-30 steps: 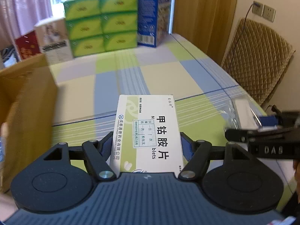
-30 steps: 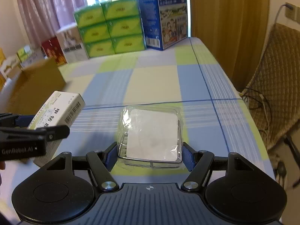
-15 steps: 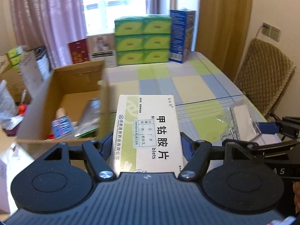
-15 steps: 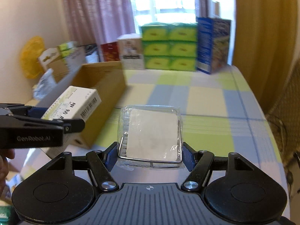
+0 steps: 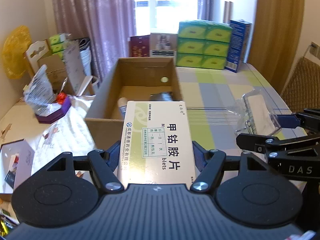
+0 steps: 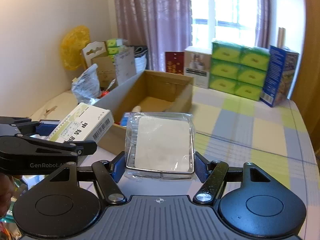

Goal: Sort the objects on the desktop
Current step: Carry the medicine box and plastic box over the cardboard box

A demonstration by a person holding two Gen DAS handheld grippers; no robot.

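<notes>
My left gripper (image 5: pixel 156 158) is shut on a white and pale green medicine box (image 5: pixel 158 142), held in the air in front of an open cardboard box (image 5: pixel 140 92). The same medicine box (image 6: pixel 84 124) shows at the left of the right wrist view, between the left gripper's fingers. My right gripper (image 6: pixel 160 164) is shut on a clear plastic packet (image 6: pixel 162 144) with a white insert, raised near the cardboard box (image 6: pixel 160 92). That packet (image 5: pixel 258 114) appears at the right of the left wrist view. The cardboard box holds several small items.
A checked tablecloth (image 5: pixel 216 92) covers the table. Green tissue packs (image 5: pixel 202 44) and a blue carton (image 5: pixel 238 44) stand at the far edge. Bags and cartons (image 5: pixel 50 92) crowd the left side. A wicker chair (image 5: pixel 304 84) stands at the right.
Both grippers have swung left and risen with their loads. The cardboard box now lies straight ahead of the left gripper, with its inside in view.
</notes>
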